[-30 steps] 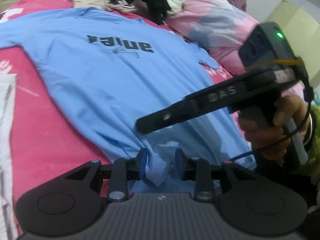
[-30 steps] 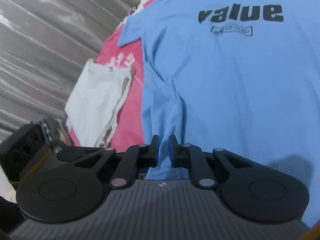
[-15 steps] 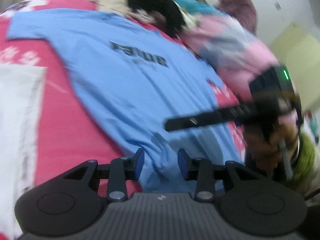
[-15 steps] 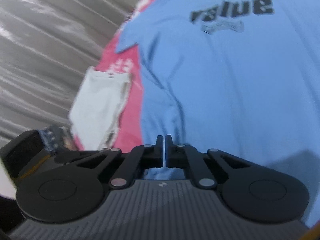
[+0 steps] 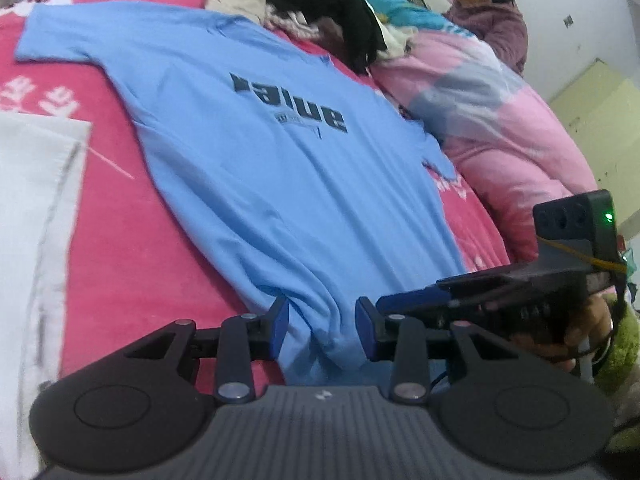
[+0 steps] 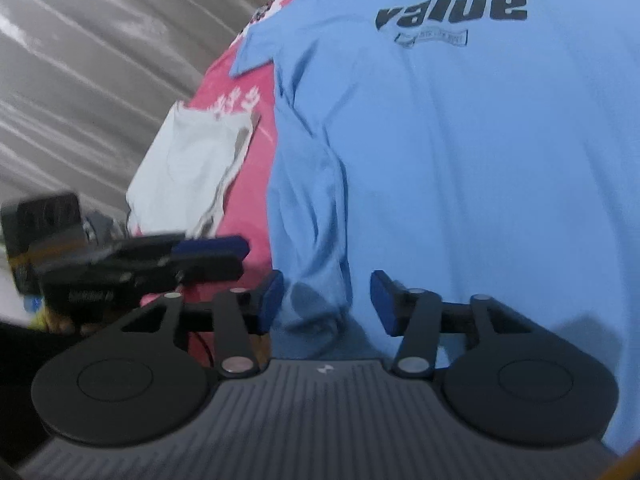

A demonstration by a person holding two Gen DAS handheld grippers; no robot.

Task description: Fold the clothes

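With both grippers now let go of its hem, the light blue cotton T-shirt [image 5: 280,168] printed "value" lies spread flat on the pink patterned bedspread [image 5: 120,248], chest print facing up.

A second ago the left gripper [image 5: 322,330] had a bunch of hem between its blue pads; now its jaws stand apart over the bottom hem, at the near edge of the bed, pressing on nothing. The right gripper [image 6: 326,306], clamped shut half a second ago, is opening, with slack blue cloth under the gap but ungripped. I judge the smoothing pull finished and the first fold not yet begun. A folded white cloth [image 6: 188,176] lies beside the shirt, towards the bed's side edge.
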